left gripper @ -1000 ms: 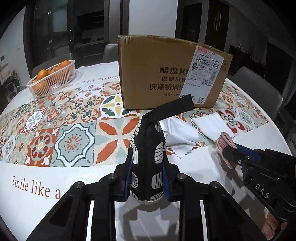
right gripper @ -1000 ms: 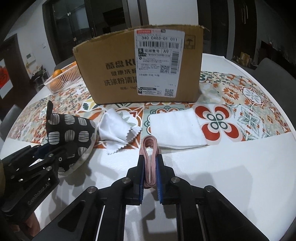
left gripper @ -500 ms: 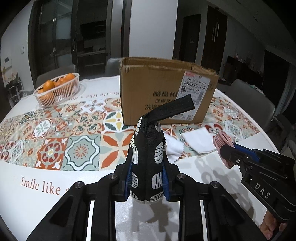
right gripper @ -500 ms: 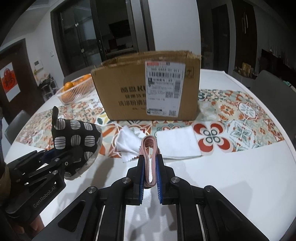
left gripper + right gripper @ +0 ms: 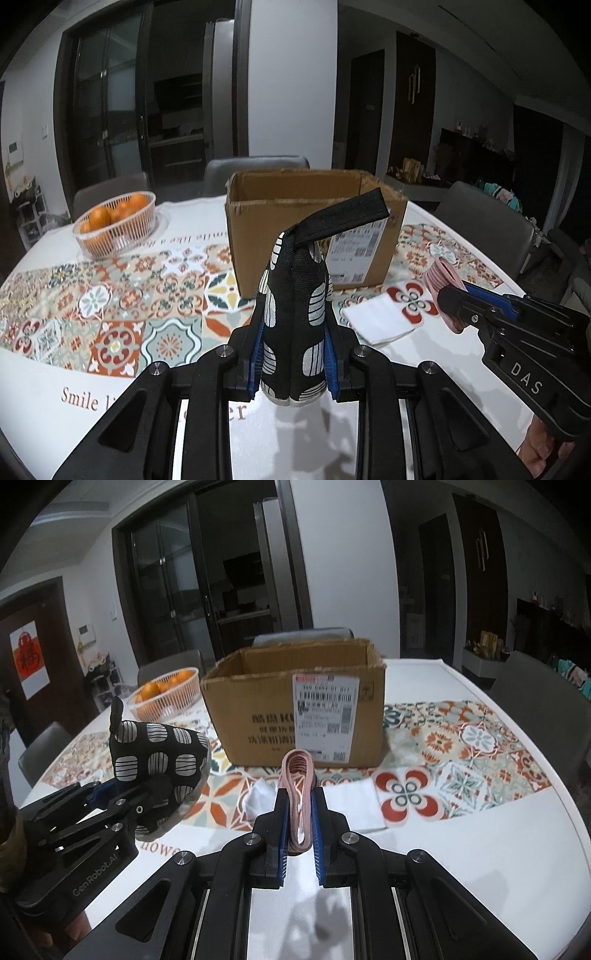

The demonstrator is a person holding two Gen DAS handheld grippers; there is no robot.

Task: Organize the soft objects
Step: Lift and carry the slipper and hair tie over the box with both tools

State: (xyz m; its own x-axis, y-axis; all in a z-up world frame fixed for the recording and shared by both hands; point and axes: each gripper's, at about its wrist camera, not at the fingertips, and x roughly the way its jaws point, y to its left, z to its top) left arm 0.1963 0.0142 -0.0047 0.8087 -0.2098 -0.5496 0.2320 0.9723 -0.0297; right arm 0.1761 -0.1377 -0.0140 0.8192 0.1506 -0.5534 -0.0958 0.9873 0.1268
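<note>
My left gripper [image 5: 293, 360] is shut on a black oven mitt with white patches [image 5: 295, 314], held upright above the table, its black loop pointing up to the right. From the right wrist view the same mitt [image 5: 155, 753] hangs at the left. My right gripper [image 5: 297, 827] is shut on a folded pink cloth [image 5: 299, 779]; the pink cloth [image 5: 441, 280] also shows at the right of the left wrist view. An open cardboard box [image 5: 314, 236] [image 5: 295, 709] stands beyond both. On the table lie a folded white cloth [image 5: 380, 321] [image 5: 354, 801] and a crumpled white cloth [image 5: 258, 799].
A white basket of oranges [image 5: 118, 225] [image 5: 166, 694] sits at the back left. The round table [image 5: 55, 369] wears a patterned tile cloth with a white border. Grey chairs [image 5: 487, 225] stand around it. A hand [image 5: 543, 443] grips the right tool.
Both grippers have risen with their loads and tilted up, so the box's open top now shows. The white cloths on the table look smaller and farther below.
</note>
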